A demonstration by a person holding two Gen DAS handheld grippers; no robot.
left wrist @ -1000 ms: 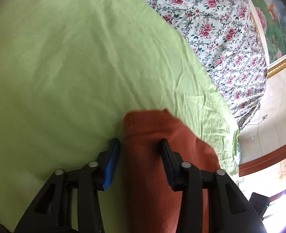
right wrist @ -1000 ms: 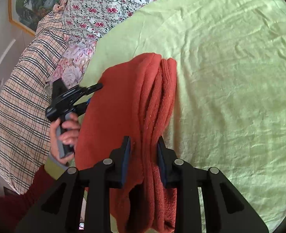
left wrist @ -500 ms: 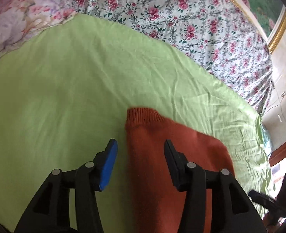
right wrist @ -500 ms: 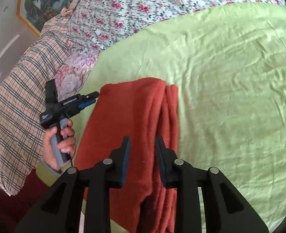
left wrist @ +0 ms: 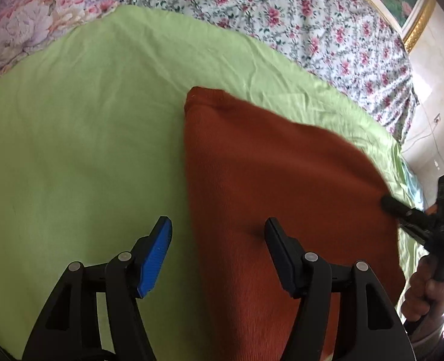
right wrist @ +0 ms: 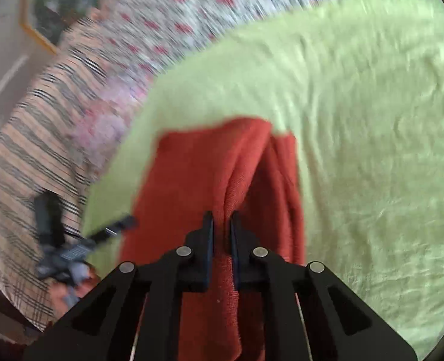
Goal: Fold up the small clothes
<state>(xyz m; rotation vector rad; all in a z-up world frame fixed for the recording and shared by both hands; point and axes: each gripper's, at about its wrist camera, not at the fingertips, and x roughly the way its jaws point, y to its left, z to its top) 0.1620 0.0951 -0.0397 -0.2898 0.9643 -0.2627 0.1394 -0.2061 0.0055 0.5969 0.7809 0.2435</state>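
Rust sweater [left wrist: 282,180]: matt fuzzy knit. Green sheet [left wrist: 86,135]: smooth creased cloth. Left tool [left wrist: 218,249]: black plastic.

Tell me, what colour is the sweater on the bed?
The sweater is rusty orange-red, clearest in the left wrist view.

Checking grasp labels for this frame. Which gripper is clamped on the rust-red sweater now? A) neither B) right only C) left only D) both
B: in the right wrist view the right gripper has its jaws nearly closed on a raised fold of the rust-red sweater, while the left gripper stands wide open, one finger over the green sheet and one over the sweater, gripping nothing.
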